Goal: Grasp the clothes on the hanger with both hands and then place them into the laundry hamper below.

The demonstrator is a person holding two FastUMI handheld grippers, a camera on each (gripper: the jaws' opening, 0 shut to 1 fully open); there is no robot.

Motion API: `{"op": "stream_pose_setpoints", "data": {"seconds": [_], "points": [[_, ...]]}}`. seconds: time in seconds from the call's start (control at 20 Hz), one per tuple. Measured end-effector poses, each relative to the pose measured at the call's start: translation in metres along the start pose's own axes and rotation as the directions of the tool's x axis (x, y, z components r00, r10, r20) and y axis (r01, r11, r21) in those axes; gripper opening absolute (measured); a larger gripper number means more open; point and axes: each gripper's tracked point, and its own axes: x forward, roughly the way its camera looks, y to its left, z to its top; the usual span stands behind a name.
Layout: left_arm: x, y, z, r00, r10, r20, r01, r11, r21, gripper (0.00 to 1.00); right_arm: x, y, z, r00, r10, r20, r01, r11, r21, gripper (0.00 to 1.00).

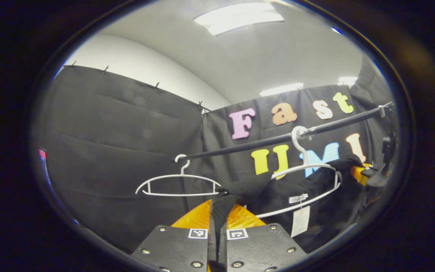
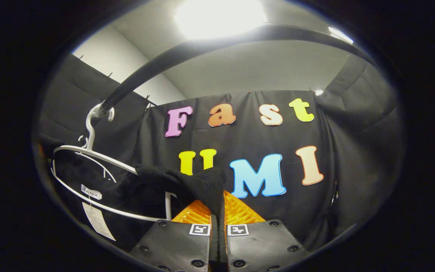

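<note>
Left gripper (image 1: 217, 223) and right gripper (image 2: 217, 223) each clamped on black garment (image 1: 308, 189), draped over white hanger (image 1: 304, 166) on rail (image 1: 263, 141).

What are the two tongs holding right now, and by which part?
Both are shut on the black garment: left tongs pinch one shoulder edge, right tongs the other, while it hangs on the white hanger.

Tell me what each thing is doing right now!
Left tool: shut on the black garment.
Right tool: shut on the same garment.
Black garment: partly pulled off, pinched at both ends.
White hanger: tilted, hooked on the rail.
Second hanger: bare, level, on the rail.
Paper tag: dangling.
</note>
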Motion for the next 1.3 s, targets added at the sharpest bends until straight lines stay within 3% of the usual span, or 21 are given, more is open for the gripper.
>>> {"op": "stream_pose_setpoints", "data": {"seconds": [0.25, 0.5, 0.65, 0.9, 1.3], "points": [[0.028, 0.036, 0.017, 0.999, 0.024, 0.045, -0.026, 0.999, 0.047, 0.04, 0.021, -0.012, -0.018, 1.0, -0.026, -0.003, 0.026, 1.0, -0.006, 0.02], [0.056, 0.048, 0.001, 0.999, -0.019, 0.036, 0.017, 0.998, 0.061, 0.03, 0.026, -0.013, -0.042, 0.998, -0.008, -0.065, 0.008, 1.0, 0.008, 0.02], [0.068, 0.065, -0.021, 1.0, -0.009, 0.013, 0.008, 0.999, 0.053, 0.03, 0.025, -0.011, -0.059, 0.992, 0.007, -0.128, -0.003, 1.0, 0.031, 0.02], [0.08, 0.054, -0.076, 0.997, -0.026, -0.078, 0.027, 1.0, 0.005, 0.03, 0.03, -0.013, -0.088, 0.981, 0.038, -0.189, -0.026, 0.998, 0.063, 0.02], [0.068, 0.022, -0.12, 0.986, -0.073, -0.152, 0.073, 0.997, -0.003, 0.03, 0.018, -0.027, -0.105, 0.973, 0.035, -0.229, -0.018, 0.997, 0.076, 0.0]]}}
